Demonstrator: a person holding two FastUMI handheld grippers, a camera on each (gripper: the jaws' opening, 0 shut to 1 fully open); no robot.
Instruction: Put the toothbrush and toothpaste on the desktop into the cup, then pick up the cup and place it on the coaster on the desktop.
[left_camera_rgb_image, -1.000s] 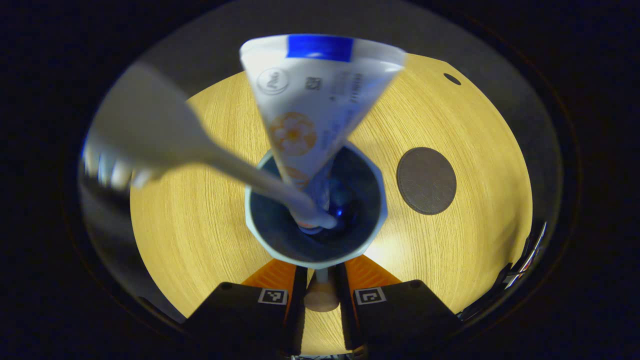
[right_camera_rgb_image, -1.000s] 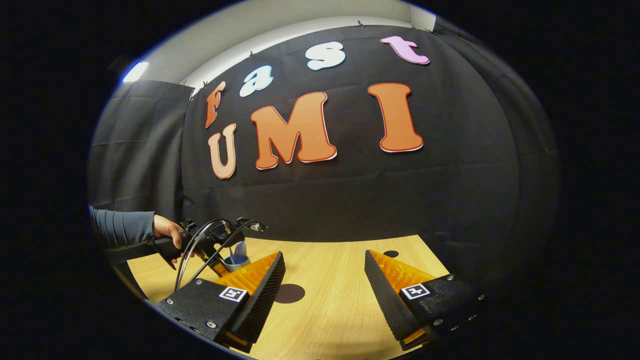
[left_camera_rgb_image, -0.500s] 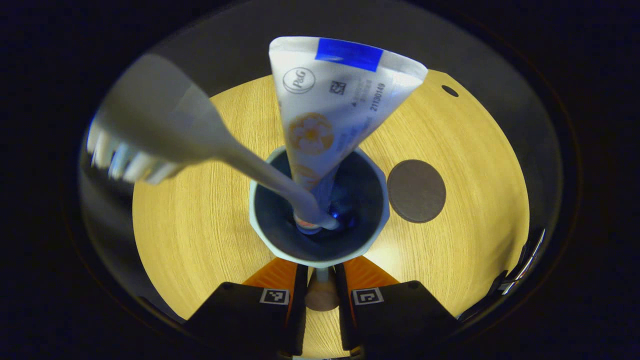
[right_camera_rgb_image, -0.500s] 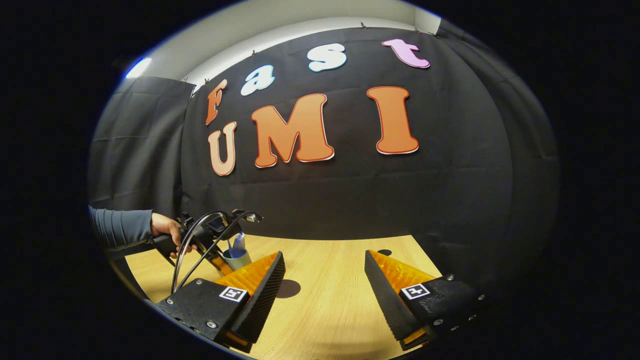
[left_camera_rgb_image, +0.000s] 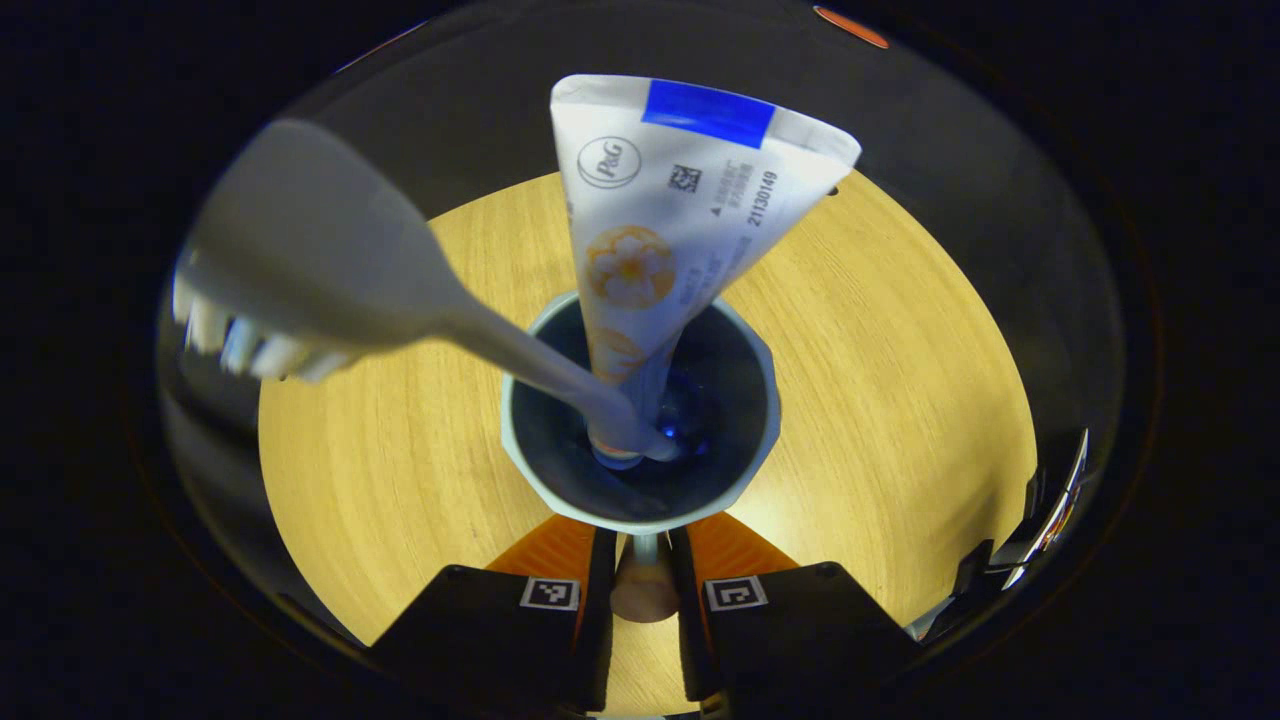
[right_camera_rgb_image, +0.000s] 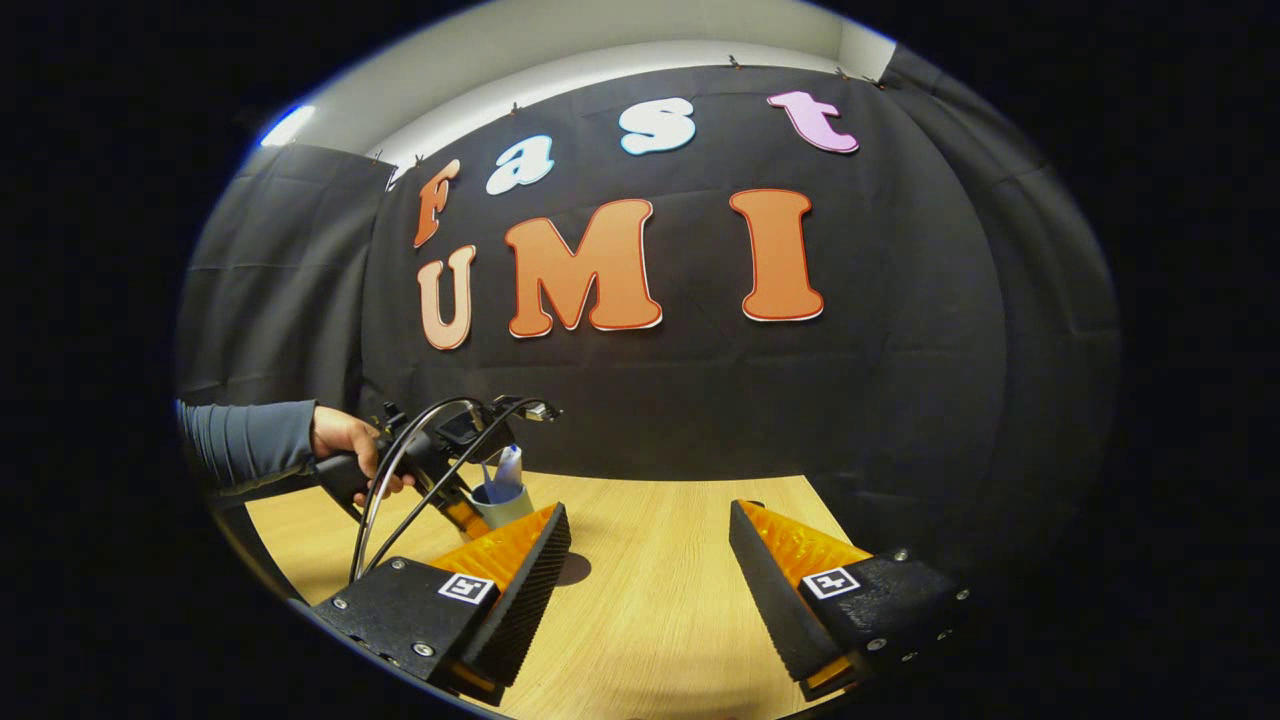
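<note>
I'm watching my right gripper (right_camera_rgb_image: 650, 565): black blocks with silver screws, a square black-and-white marker on each, ribbed wedge fingers (right_camera_rgb_image: 520, 590). My left gripper (right_camera_rgb_image: 455, 470) is trailing looped black cables; a grey-blue sleeve (right_camera_rgb_image: 250, 445) is covering my arm.

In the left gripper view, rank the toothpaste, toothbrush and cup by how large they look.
1. Toothpaste
2. Toothbrush, close behind; its blurred head sits near the camera, so this order is unsure
3. Cup
</note>
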